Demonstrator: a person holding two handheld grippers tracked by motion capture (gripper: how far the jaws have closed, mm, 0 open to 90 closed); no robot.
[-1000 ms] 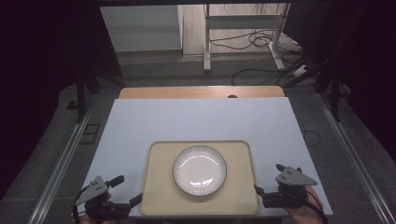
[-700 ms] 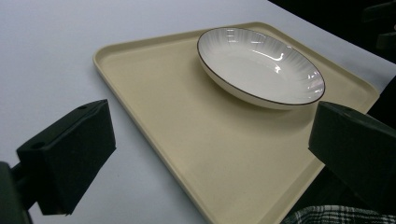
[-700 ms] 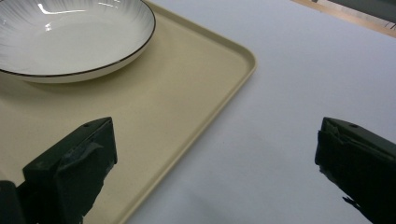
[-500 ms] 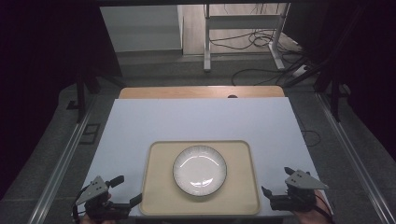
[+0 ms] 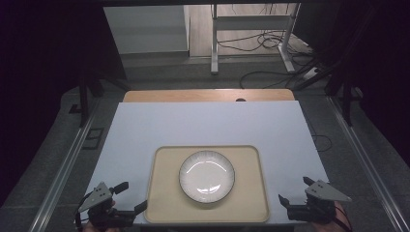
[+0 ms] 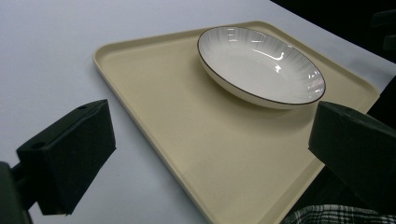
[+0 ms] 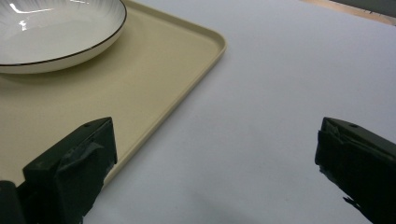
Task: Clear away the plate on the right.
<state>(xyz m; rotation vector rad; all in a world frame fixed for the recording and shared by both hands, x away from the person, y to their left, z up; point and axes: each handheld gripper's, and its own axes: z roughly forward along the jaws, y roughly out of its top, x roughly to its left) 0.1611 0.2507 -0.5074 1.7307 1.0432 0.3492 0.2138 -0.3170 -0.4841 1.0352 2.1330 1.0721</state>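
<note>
From above, a white plate (image 5: 207,176) sits mid-tray (image 5: 159,203) on the tabletop (image 5: 208,123), left tongs (image 5: 129,198) and right tongs (image 5: 296,190) flanking its near corners; the left gripper view shows wide, empty jaws straddling the tray's corner, the right gripper view likewise beside its edge.

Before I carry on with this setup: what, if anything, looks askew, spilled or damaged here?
Nothing stands out. The white plate sits flat and empty on the beige tray, which lies square on the table. No chips or spills are visible.
</note>
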